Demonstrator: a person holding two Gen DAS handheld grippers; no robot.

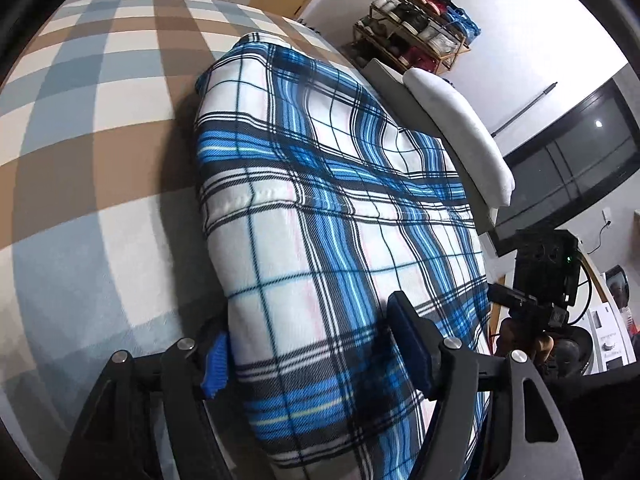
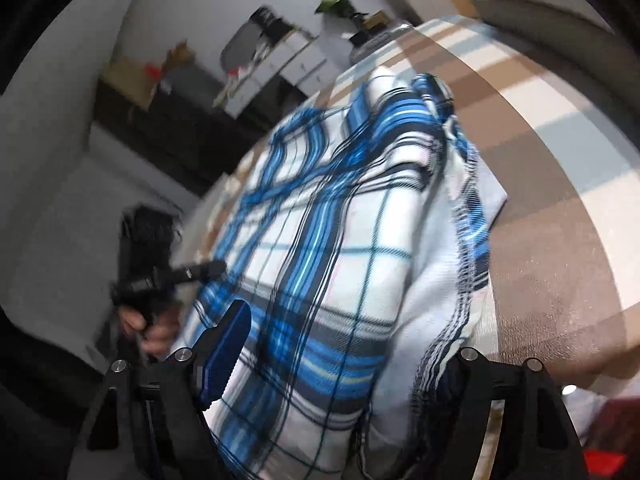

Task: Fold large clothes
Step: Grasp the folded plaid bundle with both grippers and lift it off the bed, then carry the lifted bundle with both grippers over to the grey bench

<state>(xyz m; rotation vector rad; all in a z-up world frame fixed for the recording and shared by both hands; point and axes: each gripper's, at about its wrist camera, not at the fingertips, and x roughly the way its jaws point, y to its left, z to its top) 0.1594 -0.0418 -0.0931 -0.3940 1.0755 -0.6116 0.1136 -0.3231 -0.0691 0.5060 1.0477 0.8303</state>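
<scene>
Left gripper (image 1: 308, 356): jaws spread wide around the near edge of the plaid garment (image 1: 320, 208), pads not visibly pinching.
Right gripper (image 2: 340, 356): jaws wide astride the garment's stitched hem; grip unclear through blur.
Garment: spread on the checked bedcover (image 1: 80, 128), beside the white pillow (image 1: 460, 128).
Handling: probably soft, light, floppy fleece; best pinched at hem corners.

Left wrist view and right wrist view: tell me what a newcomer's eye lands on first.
The blue and white plaid garment fills the centre, folded in a thick bundle on a bed cover of brown, grey-blue and white checks. The left gripper straddles its near edge, fabric between the blue pads. A wooden shoe rack stands against the far wall.
</scene>
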